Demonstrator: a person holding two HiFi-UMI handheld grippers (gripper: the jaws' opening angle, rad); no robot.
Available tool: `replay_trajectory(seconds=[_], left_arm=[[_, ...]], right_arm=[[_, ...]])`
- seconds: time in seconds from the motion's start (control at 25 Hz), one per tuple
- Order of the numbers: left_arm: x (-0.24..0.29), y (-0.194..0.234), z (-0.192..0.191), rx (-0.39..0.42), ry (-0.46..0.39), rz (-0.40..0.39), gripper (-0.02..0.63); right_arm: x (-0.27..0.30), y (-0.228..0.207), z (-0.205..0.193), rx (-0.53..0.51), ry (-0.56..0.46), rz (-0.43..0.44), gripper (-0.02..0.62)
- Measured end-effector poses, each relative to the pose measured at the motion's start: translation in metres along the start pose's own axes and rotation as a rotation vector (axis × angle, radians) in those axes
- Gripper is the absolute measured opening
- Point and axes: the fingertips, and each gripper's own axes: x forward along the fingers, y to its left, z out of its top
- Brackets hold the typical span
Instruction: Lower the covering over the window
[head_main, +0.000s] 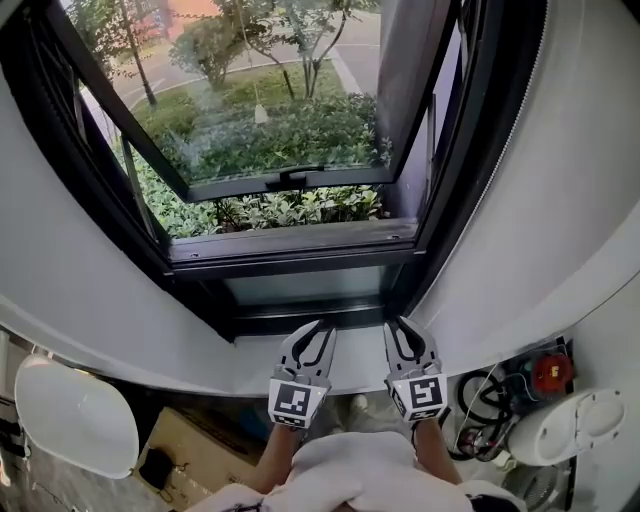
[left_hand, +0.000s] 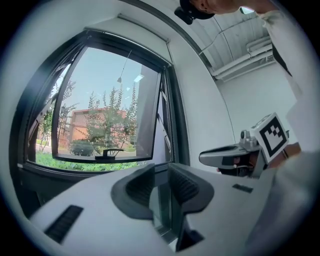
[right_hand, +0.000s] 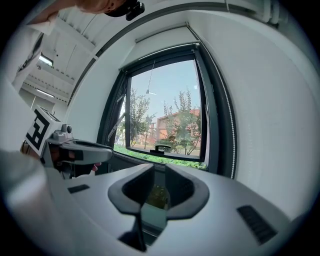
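Note:
A dark-framed window (head_main: 300, 262) fills the wall ahead, and its sash (head_main: 290, 182) is swung outward over green bushes. No covering hangs over the glass, and a thin housing line (right_hand: 162, 31) runs above the frame. A bead chain (right_hand: 229, 131) hangs down the window's right side. My left gripper (head_main: 318, 332) and right gripper (head_main: 398, 330) are side by side just short of the white sill (head_main: 350, 370), both pointing level at the window. Each is open with nothing between its pads. In the left gripper view the left gripper (left_hand: 161, 171) has the right gripper (left_hand: 232, 155) beside it.
White wall flanks the window on both sides. A white rounded object (head_main: 75, 415) and a cardboard box (head_main: 195, 445) lie at the lower left. At the lower right are cables (head_main: 482, 400), a red part (head_main: 550, 372) and a white device (head_main: 562, 425).

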Motion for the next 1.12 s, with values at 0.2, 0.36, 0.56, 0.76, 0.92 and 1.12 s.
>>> replay_trajectory(seconds=[0.2, 0.36, 0.56, 0.76, 0.92, 1.12], left_arm=[[0.032, 0.001, 0.003, 0.005, -0.002, -0.006, 0.089], [0.057, -0.005, 0.005, 0.004, 0.001, -0.017, 0.089], [0.088, -0.014, 0.008, 0.005, 0.006, -0.046, 0.089], [0.117, -0.027, 0.011, 0.005, 0.008, -0.091, 0.089], [0.136, -0.039, 0.013, 0.001, 0.003, -0.138, 0.089], [0.158, -0.051, 0.015, 0.01, -0.007, -0.22, 0.089]], right_arm=[[0.018, -0.024, 0.0, 0.007, -0.001, -0.003, 0.066], [0.027, -0.046, 0.0, 0.026, 0.005, -0.018, 0.066], [0.036, -0.071, 0.003, 0.035, 0.016, -0.053, 0.066], [0.039, -0.089, 0.006, 0.051, 0.01, -0.077, 0.066], [0.039, -0.097, 0.004, 0.059, 0.018, -0.099, 0.066], [0.041, -0.105, 0.001, 0.057, 0.041, -0.153, 0.066]])
